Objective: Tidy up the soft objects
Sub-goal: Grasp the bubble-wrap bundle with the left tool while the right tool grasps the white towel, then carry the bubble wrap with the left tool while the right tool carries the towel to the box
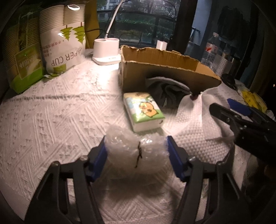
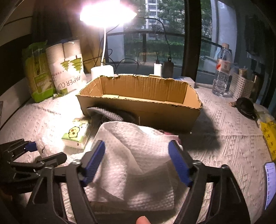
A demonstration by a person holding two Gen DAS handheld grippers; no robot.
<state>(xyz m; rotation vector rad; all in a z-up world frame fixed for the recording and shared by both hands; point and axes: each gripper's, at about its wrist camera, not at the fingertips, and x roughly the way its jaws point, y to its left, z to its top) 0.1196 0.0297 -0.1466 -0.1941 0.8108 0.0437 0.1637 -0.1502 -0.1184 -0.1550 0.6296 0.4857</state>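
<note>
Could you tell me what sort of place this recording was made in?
Probably a desk by a window in a home or flat. A lit desk lamp stands on a table covered in paper towels, with apartment blocks and trees outside, and a cardboard box, paper cups and a water bottle.

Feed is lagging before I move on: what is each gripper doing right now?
Left gripper: fingers closed on the bubble wrap wad.
Right gripper: fingers closed on the white paper towel.

Tissue pack [image 1: 144, 111] before cardboard box [image 1: 165, 69]; bubble wrap [image 1: 136, 149] nearer; paper towel [image 2: 136, 155] right.
</note>
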